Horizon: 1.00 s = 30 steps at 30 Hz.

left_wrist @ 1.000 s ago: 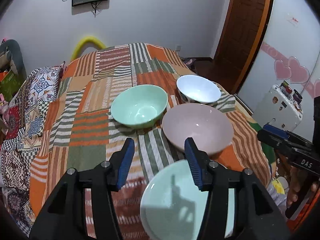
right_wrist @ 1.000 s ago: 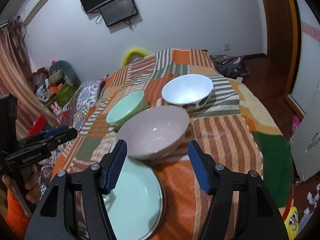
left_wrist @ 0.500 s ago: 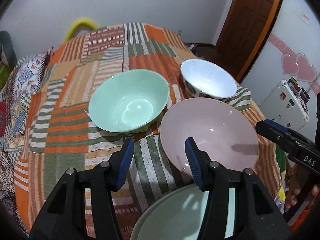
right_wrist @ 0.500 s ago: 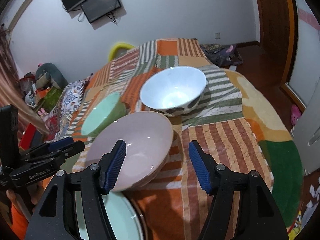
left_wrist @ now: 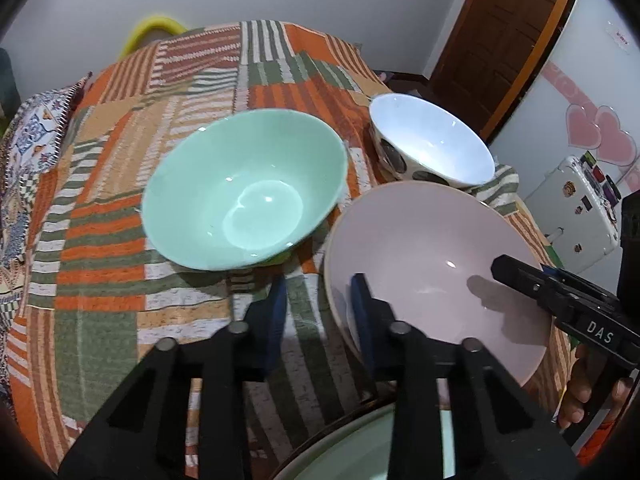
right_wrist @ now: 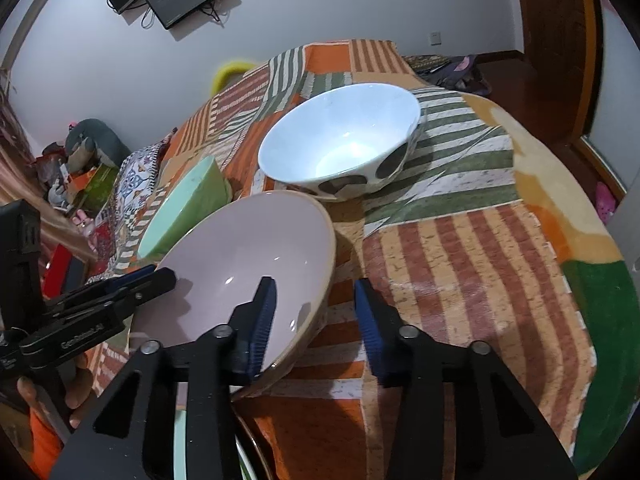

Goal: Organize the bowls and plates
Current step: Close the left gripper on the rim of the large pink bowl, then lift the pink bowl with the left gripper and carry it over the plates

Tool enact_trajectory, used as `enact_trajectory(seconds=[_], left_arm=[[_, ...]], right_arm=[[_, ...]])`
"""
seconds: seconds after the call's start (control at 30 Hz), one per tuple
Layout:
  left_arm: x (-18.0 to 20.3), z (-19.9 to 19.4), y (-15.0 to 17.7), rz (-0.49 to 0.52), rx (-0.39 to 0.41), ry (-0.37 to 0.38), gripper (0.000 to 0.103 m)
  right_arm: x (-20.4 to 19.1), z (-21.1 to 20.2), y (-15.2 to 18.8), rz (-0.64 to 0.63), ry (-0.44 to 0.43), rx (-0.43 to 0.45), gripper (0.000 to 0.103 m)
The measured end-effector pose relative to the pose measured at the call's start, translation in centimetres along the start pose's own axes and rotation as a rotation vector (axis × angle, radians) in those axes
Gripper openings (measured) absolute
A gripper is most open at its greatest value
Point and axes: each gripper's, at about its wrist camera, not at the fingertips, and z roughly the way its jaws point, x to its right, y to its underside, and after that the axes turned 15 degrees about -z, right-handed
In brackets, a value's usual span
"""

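Note:
A pink bowl [left_wrist: 432, 248] [right_wrist: 240, 248] sits on the striped blanket, nearest to me. Its left rim stands between the closing jaws of my left gripper [left_wrist: 320, 284], one pad inside the bowl and the other outside with a gap to the rim. My right gripper [right_wrist: 315, 284] straddles the opposite rim the same way, jaws closing, its outer pad still apart from the wall. A mint green bowl [left_wrist: 244, 192] [right_wrist: 188, 204] lies behind on the left. A white bowl with dark spots [left_wrist: 432, 140] [right_wrist: 340, 136] sits behind on the right. A pale green plate [left_wrist: 360, 448] lies under the grippers.
The dishes rest on a bed with an orange and green patchwork blanket [left_wrist: 120, 272]. A patterned pillow [left_wrist: 32, 136] lies at the left edge. A white cabinet [left_wrist: 580, 216] and a wooden door [left_wrist: 500, 40] stand to the right. A hand [left_wrist: 576, 392] holds the right gripper.
Both grippers have come forward and down onto the pink bowl from either side. Their jaws, wide before, have narrowed around its rim. The bowls have not shifted.

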Motion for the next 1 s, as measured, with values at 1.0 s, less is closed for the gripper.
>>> enact_trajectory(seconds=[1.0], left_arm=[[2.0, -6.1, 1.5, 0.006, 0.094, 0.019, 0.012]], right_arm=[[-3.1, -3.5, -1.0, -0.056, 0.045, 0.072, 0.025]])
